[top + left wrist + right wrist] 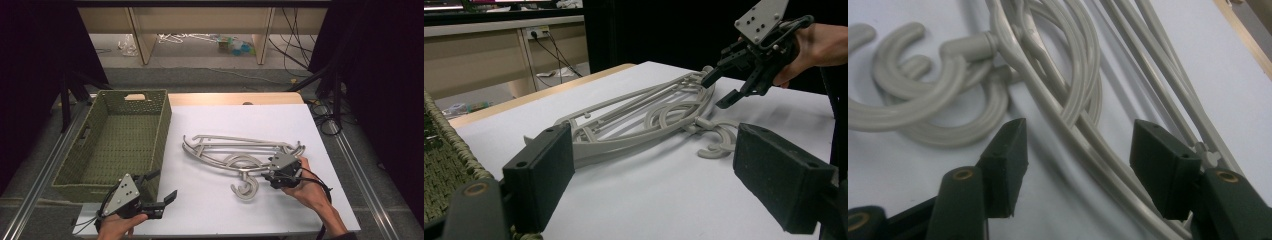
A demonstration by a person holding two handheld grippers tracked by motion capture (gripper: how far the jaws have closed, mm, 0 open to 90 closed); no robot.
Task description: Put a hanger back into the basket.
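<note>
The hangers [235,152] lie in a loose pile on the white sheet [210,210], long axis running across the table, hooks [246,189] curling toward the person's side. From above the pile reads as a flat tangle of grey bars. The left gripper view, low over the sheet, shows the hangers [639,117] stacked on one another, the upper frames lifted a little off the sheet, hooks [716,142] at the near end. The right gripper view, close in, shows the hanger arms [1088,115] passing between its two black jaws, with the hooks [923,100] off to the left of them.

The right gripper [270,169] sits at the pile's right end, tips pointing into it just beside the hook necks. Its jaws straddle the bars, half parted; the pads are clear of the plastic on both sides, so nothing is gripped. The left gripper view shows this gripper [724,87] from the side, one jaw tip over the top bar, the other hanging beside the pile.

The left gripper [159,187] hovers well to the left of the hangers, released, jaws wide with bare sheet between them. The green basket [80,150] stands just beside it, on its far left.
</note>
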